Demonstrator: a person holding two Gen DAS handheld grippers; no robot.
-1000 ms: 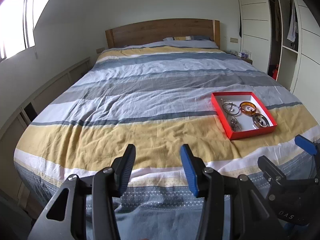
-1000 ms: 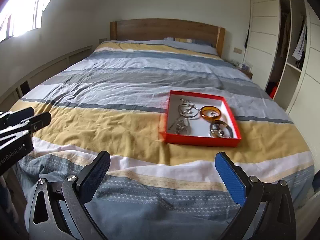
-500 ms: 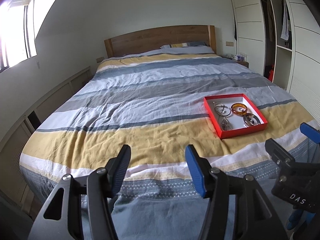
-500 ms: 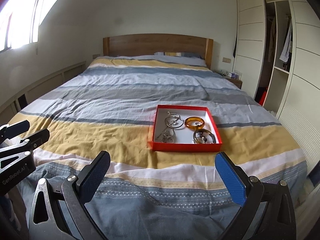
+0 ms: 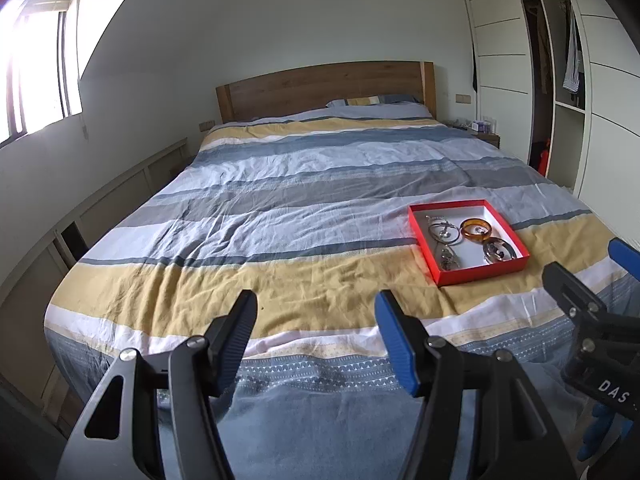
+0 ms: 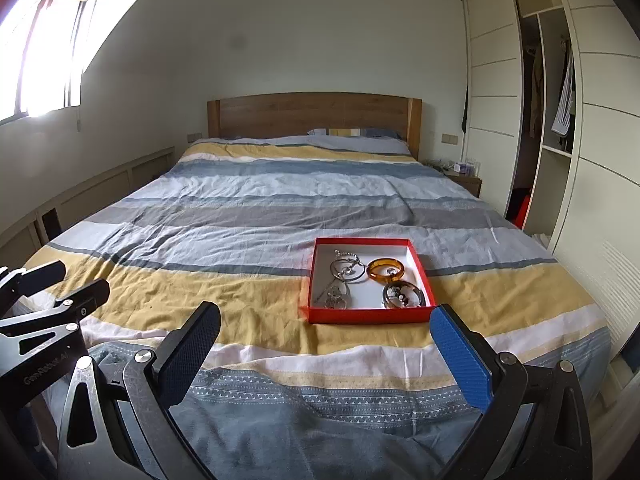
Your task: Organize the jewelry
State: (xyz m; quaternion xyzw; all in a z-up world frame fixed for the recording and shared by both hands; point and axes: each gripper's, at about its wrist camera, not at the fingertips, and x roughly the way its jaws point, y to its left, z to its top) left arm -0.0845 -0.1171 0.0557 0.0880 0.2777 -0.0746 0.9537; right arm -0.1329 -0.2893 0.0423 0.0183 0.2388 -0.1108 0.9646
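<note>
A shallow red tray [image 6: 424, 268] with a white floor lies on the striped bed cover, right of centre; it also shows in the left wrist view [image 5: 480, 274]. In it lie an amber bangle [image 6: 386, 269], a silver ring pendant with chain [image 6: 347, 270], a dark bangle [image 6: 402, 294] and a silver charm piece [image 6: 335, 298]. My right gripper [image 6: 324, 356] is open and empty, short of the tray's near edge. My left gripper [image 5: 316, 336] is open and empty, left of the tray above the foot of the bed.
The bed [image 6: 248, 216] fills the middle, with a wooden headboard [image 6: 314, 114] at the far end. An open white wardrobe [image 6: 548, 120] stands at the right, a nightstand [image 6: 464, 178] beside it. Low panelling [image 5: 120, 196] runs along the left wall under a window.
Both grippers have drawn back and tilted up from the bed, so the tray looks smaller and farther. Both stay open and empty.
</note>
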